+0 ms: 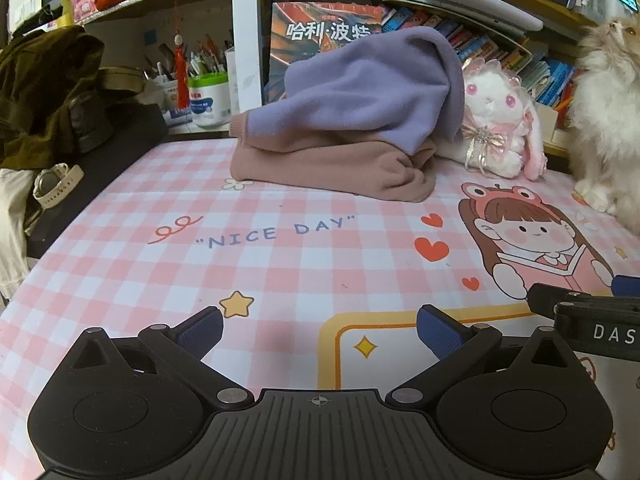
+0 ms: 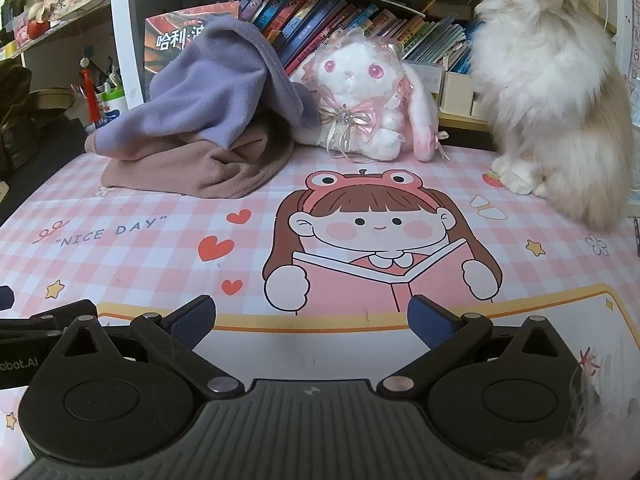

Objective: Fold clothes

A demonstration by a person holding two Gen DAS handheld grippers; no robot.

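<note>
A crumpled purple and dusty-pink garment point(image 1: 352, 120) lies in a heap at the far side of the pink checked mat point(image 1: 240, 248); it also shows in the right wrist view point(image 2: 208, 120). My left gripper point(image 1: 320, 332) is open and empty, low over the near part of the mat, well short of the garment. My right gripper point(image 2: 312, 320) is open and empty, over the cartoon girl print on the mat point(image 2: 120, 256). The right gripper's body shows at the right edge of the left wrist view point(image 1: 592, 320).
A white plush bunny point(image 2: 368, 96) sits right of the garment. A fluffy cat point(image 2: 548, 100) sits at the far right on the mat. Bookshelves point(image 2: 360, 20) stand behind. A dark green bag point(image 1: 44, 92) and a watch point(image 1: 56, 184) lie at left.
</note>
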